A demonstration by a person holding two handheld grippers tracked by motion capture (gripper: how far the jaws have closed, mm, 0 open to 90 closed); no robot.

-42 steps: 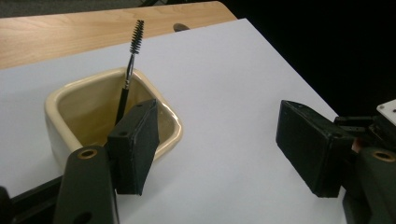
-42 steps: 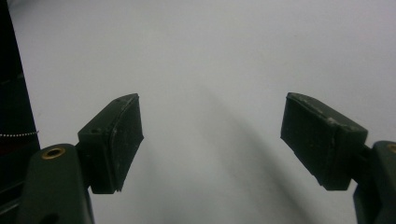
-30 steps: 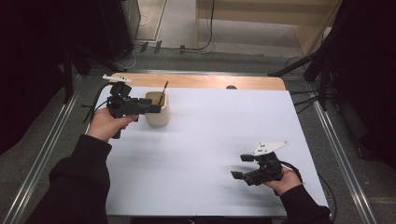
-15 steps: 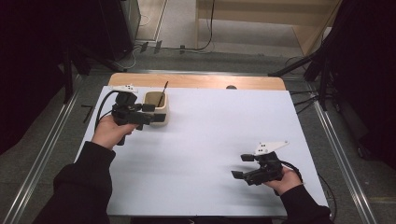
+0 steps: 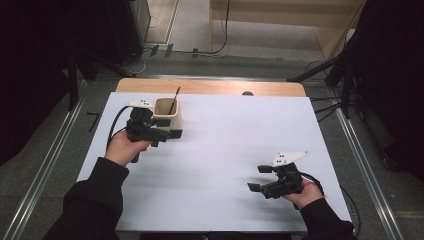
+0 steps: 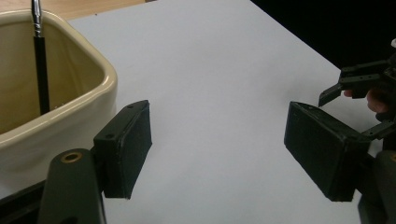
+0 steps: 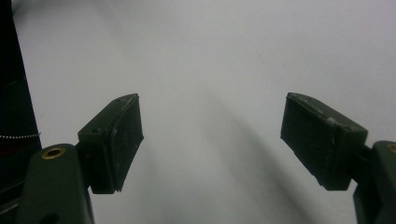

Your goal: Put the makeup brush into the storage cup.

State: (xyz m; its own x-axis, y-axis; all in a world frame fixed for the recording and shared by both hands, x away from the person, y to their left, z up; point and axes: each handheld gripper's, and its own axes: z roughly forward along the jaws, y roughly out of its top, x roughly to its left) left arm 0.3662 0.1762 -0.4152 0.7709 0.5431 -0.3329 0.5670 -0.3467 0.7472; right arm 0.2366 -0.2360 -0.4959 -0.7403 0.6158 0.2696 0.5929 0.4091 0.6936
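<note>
We work over a white table [image 5: 220, 150] whose far edge shows a strip of bare wood. Near its far left corner stands our cream cup [image 5: 167, 114], upright, with a thin dark stick [image 5: 173, 101] leaning inside it, its tip rising above the rim. In the left gripper view the cup [image 6: 51, 107] sits at the left, its wall just beside our left jaw, and the stick [image 6: 41, 70] stands against its inner wall. Our left gripper [image 5: 172, 134] lies just at the near side of the cup, held in our left hand [image 5: 125, 147]; its jaws have just been opening and now stand wide apart, with only bare table between them, so it grips nothing. Well apart, near the right front of the table, our right hand [image 5: 302, 192] holds the right gripper [image 5: 257, 178] low over the surface; in the right gripper view [image 7: 210, 135] its jaws are likewise spread and released, with plain white table between them.
</note>
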